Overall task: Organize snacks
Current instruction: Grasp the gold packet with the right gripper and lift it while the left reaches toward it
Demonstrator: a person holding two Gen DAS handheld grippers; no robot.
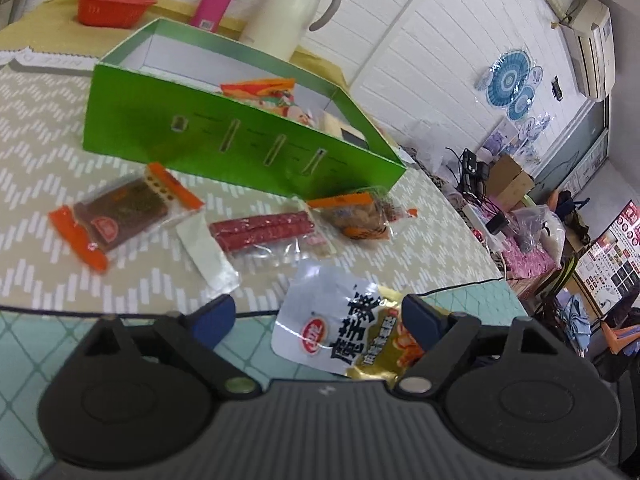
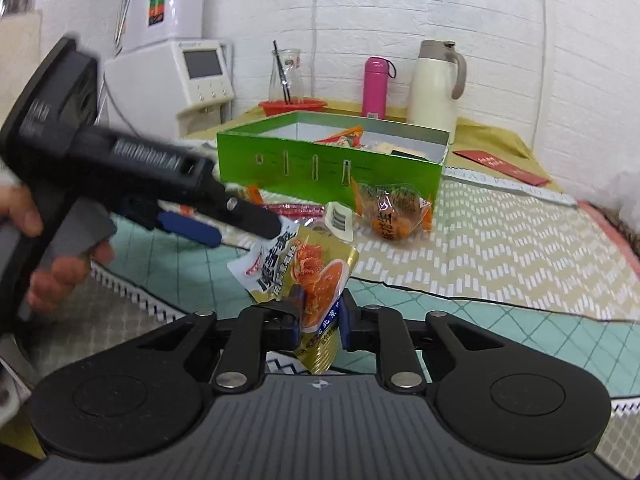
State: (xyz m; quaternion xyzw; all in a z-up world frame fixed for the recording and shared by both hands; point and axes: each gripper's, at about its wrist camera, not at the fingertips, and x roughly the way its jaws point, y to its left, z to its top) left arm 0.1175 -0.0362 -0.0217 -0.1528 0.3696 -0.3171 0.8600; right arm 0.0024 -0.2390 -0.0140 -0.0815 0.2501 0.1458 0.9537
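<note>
Snack pouch (image 2: 304, 276) clamped in right gripper (image 2: 320, 320) above the table edge.
Left gripper (image 1: 316, 320) spread wide — pouch between its pads, not pressed. Beyond, on the patterned cloth (image 1: 432, 240): sausage pack (image 1: 264, 232), brown bar (image 1: 120, 216), orange-wrapped snack (image 1: 360, 216); behind them a green box (image 1: 224, 140), open-topped, holding more packets.

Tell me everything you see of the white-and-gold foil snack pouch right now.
The white-and-gold foil snack pouch is glossy and crinkled, with black Chinese lettering, a red oval logo and an orange food picture. It is off the table, tilted, its lower edge pinched in the right tongs. The left tongs stand open around it.
</note>
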